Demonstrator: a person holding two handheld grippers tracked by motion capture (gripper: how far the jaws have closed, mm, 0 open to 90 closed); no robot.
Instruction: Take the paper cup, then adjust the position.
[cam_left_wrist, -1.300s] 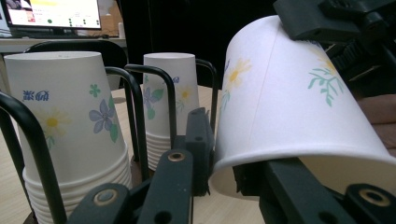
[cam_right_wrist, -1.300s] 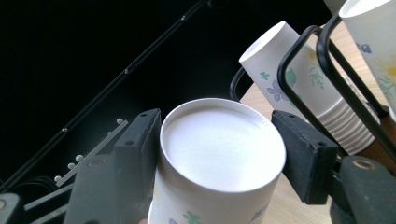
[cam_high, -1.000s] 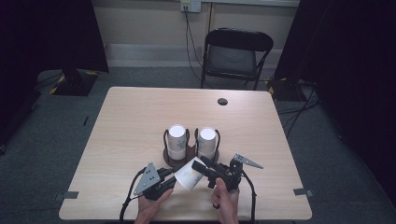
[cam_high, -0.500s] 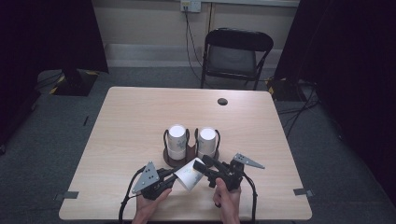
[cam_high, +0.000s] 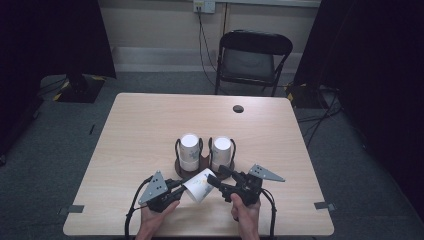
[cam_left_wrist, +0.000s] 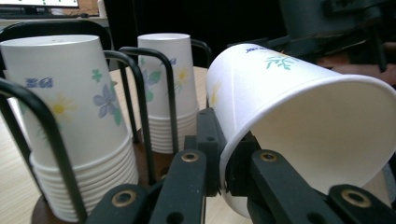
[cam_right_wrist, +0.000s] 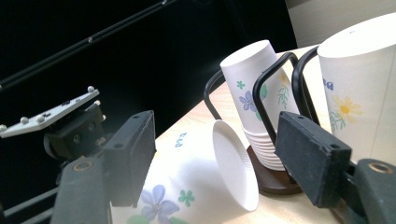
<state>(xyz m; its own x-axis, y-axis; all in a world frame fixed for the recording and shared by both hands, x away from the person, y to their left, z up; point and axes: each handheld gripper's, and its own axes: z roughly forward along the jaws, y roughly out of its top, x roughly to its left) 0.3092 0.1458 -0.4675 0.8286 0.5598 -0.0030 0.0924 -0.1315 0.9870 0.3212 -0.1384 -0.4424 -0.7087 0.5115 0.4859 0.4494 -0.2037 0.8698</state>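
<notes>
Since a second ago, the left tool (cam_high: 176, 189) stays clamped on the paper cup's (cam_high: 199, 184) rim above the worktop (cam_high: 140, 130), while the right tool (cam_high: 216, 176) has just been opening, jaws off the cup's base. Handover looks done; next, the right tool backs away from the cup holder (cam_high: 196, 167).

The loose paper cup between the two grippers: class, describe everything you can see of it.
The paper cup is white with printed flowers and green leaves, empty, and tipped on its side above the table. The left gripper pinches its rim wall, one jaw inside and one outside. The right gripper straddles its closed base, jaws just opening, pads off it.
</notes>
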